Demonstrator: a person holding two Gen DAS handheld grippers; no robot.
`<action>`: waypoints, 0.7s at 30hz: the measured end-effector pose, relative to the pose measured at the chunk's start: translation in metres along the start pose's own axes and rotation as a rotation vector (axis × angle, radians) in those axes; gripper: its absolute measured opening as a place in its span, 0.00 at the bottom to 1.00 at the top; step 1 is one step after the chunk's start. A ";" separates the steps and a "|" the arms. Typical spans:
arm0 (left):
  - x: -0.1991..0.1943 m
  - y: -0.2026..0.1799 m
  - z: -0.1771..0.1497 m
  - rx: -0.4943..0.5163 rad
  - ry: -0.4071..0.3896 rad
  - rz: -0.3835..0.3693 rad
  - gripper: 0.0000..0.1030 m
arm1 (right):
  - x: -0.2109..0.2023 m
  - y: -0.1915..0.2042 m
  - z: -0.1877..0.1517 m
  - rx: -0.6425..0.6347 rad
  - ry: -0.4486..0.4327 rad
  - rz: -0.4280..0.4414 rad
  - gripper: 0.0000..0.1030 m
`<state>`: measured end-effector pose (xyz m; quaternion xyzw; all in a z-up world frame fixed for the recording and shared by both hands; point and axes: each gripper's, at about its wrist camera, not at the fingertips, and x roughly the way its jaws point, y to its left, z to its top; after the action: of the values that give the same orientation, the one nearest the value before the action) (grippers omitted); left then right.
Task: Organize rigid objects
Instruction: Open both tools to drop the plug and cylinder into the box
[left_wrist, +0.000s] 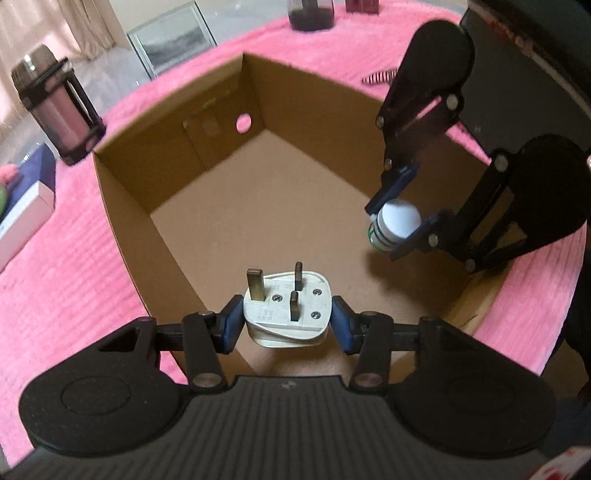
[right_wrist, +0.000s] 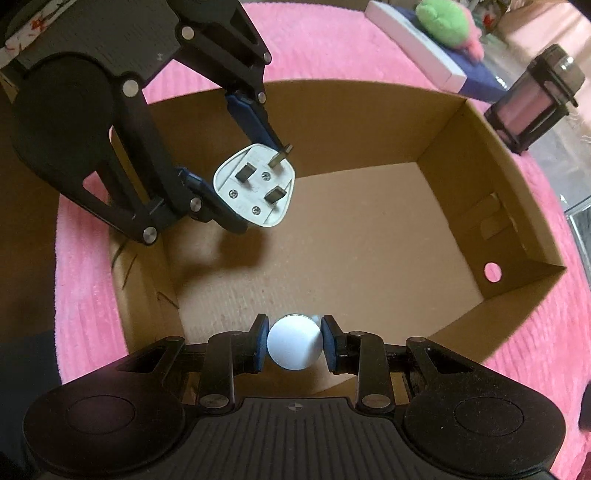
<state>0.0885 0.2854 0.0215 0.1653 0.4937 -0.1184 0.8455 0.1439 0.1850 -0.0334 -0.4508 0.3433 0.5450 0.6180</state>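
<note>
Unreadably marked plug (left_wrist: 286, 308) clamped in left claw (left_wrist: 286, 321), bottle (right_wrist: 294, 346) in right claw (right_wrist: 294, 345).

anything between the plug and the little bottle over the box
Nothing: between the plug and the bottle, the right wrist view shows only bare cardboard box floor below them.

One cardboard box (left_wrist: 122, 206), one white plug (left_wrist: 286, 308), one small white-capped bottle (left_wrist: 393, 225), one dark-framed flask (left_wrist: 57, 105), one plush toy (right_wrist: 443, 22), two grippers.
</note>
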 end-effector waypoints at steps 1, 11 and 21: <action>0.002 0.002 -0.001 -0.007 0.006 -0.005 0.43 | 0.002 0.000 0.000 0.001 0.004 0.003 0.26; 0.004 0.004 0.001 -0.016 0.016 -0.008 0.44 | 0.011 -0.010 0.004 0.048 -0.005 0.026 0.27; -0.040 0.010 0.003 -0.150 -0.143 0.059 0.43 | -0.063 -0.015 -0.013 0.199 -0.274 -0.072 0.27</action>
<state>0.0752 0.2947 0.0596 0.1073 0.4344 -0.0675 0.8918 0.1493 0.1505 0.0225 -0.3210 0.2917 0.5421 0.7198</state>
